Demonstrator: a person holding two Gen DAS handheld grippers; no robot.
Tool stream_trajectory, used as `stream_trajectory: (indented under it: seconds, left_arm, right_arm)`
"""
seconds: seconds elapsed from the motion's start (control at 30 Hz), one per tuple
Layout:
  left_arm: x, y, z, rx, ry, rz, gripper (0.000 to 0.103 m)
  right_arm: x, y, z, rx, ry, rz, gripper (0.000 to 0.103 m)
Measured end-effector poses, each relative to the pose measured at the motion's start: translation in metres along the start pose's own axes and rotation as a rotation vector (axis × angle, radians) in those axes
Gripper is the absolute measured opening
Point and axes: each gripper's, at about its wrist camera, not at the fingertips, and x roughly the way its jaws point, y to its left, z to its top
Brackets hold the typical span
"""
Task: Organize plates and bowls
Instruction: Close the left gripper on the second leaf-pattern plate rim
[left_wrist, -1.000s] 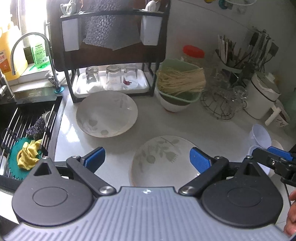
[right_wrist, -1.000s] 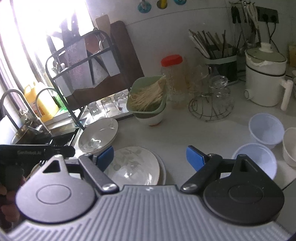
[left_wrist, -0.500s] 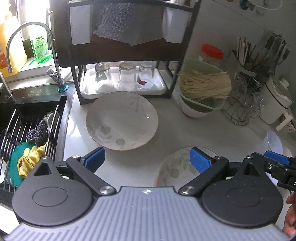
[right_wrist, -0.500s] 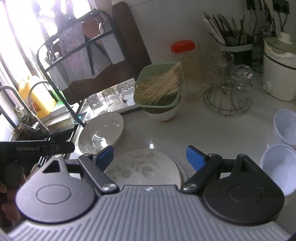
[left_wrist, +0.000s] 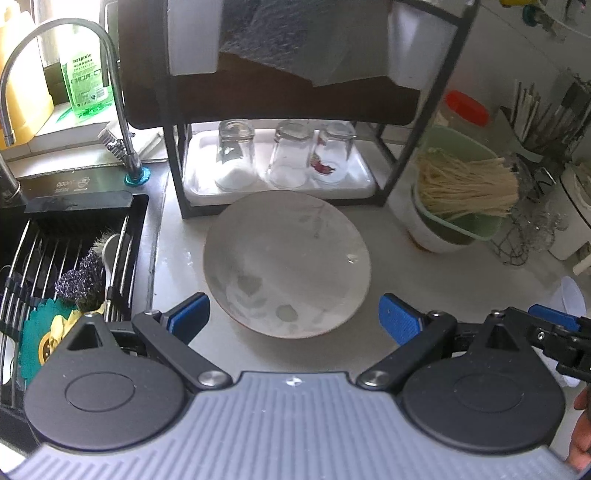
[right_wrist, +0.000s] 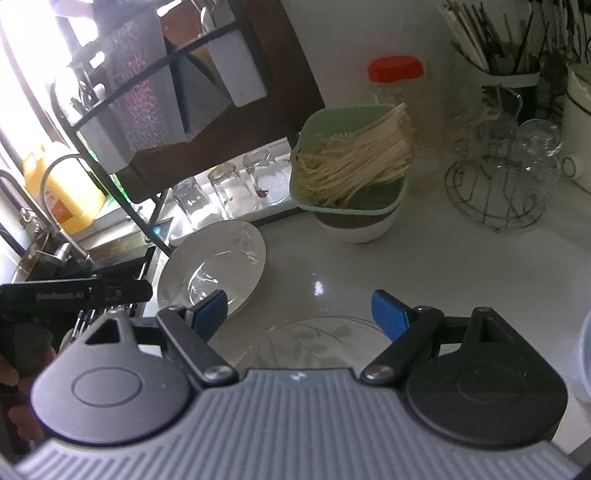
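Note:
A white leaf-patterned plate (left_wrist: 286, 260) lies on the counter in front of the black rack. My left gripper (left_wrist: 293, 317) hangs over its near rim, open, its blue pads (left_wrist: 188, 315) apart on either side and not touching it. In the right wrist view the same plate (right_wrist: 221, 262) sits at the left. A second leaf-patterned plate (right_wrist: 325, 341) lies just under my right gripper (right_wrist: 299, 314), which is open and holds nothing. The right gripper also shows at the left wrist view's right edge.
A black rack (left_wrist: 421, 140) holds three upturned glasses (left_wrist: 288, 158) on a white tray. The sink (left_wrist: 55, 258) with its tap lies left. A green colander of noodles (right_wrist: 351, 177) sits on a white bowl, beside a wire glass stand (right_wrist: 498, 184). White bowls (left_wrist: 570, 295) stand right.
Both grippers have moved forward and left over the counter. The far plate has come to sit between the left gripper's fingers; the near plate has slipped out of the left view and under the right gripper.

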Motion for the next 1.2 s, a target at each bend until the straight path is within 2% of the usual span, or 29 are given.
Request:
stream_trajectory:
  seconds: [0.47,0.77,1.0,1.07,1.13,1.17,1.2]
  left_arm:
    - [0.061,0.055,0.027,-0.071,0.058,-0.049,0.1]
    - [0.097,0.072,0.042,0.007,0.098,-0.076,0.099]
    - [0.127,0.076,0.056,0.063,0.142,-0.071,0.098]
    - [0.136,0.077,0.058,0.072,0.16,-0.073,0.094]
    - [0.144,0.077,0.061,0.087,0.183,-0.086,0.083]
    - [0.146,0.078,0.063,0.089,0.186,-0.09,0.081]
    - [0.148,0.078,0.064,0.09,0.186,-0.088,0.077]
  right_arm:
    - [0.072,0.033,0.01,-0.011,0.073,-0.023,0.086]
    - [0.116,0.042,0.012,0.028,0.139,-0.049,0.086]
    - [0.146,0.046,0.018,0.047,0.167,-0.039,0.078]
    - [0.155,0.047,0.02,0.056,0.182,-0.033,0.073]
    - [0.162,0.047,0.023,0.053,0.186,-0.042,0.068]
    - [0.164,0.045,0.023,0.052,0.189,-0.052,0.065]
    - [0.168,0.044,0.024,0.061,0.198,-0.059,0.057]
